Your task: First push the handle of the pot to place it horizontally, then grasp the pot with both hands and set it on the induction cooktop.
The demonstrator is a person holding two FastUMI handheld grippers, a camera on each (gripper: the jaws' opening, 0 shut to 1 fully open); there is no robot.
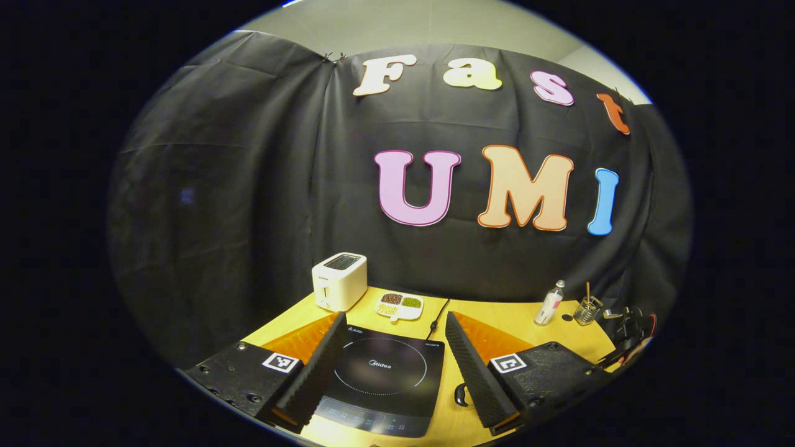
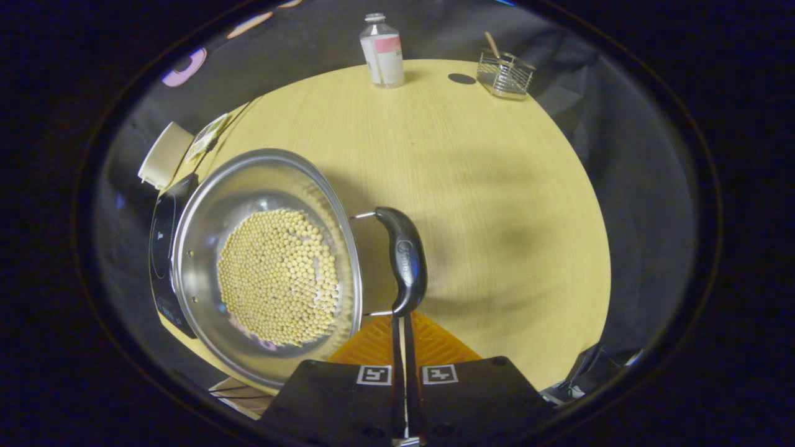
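Your right gripper [image 2: 404,332] has its fingers drawn together with hardly a slit between them, tips at the near end of the pot's handle [image 2: 405,259]; whether they touch it or sit just short is hard to tell from this angle. Nothing is held. Your left gripper [image 1: 394,360] stands wide, empty, hovering over the cooktop [image 1: 384,380] with a finger to either side of the glass. In the right gripper view, the pot [image 2: 264,264] sits on the table [image 2: 497,186], part-filled with pale beans [image 2: 279,285], its far rim near or overlapping the cooktop edge. The handle is a loop on two wires at the pot's right side. Judgement: the first step is in hand, the push on the handle, and the two-handed lift has not begun. Next move calls for a steady nudge with your closed right tips until the handle lies flat, then open that gripper and bring the left across to the pot's opposite rim. Farther off: toaster [image 1: 339,280], dish [image 1: 399,305], bottle [image 2: 382,51], glass [image 2: 505,73].
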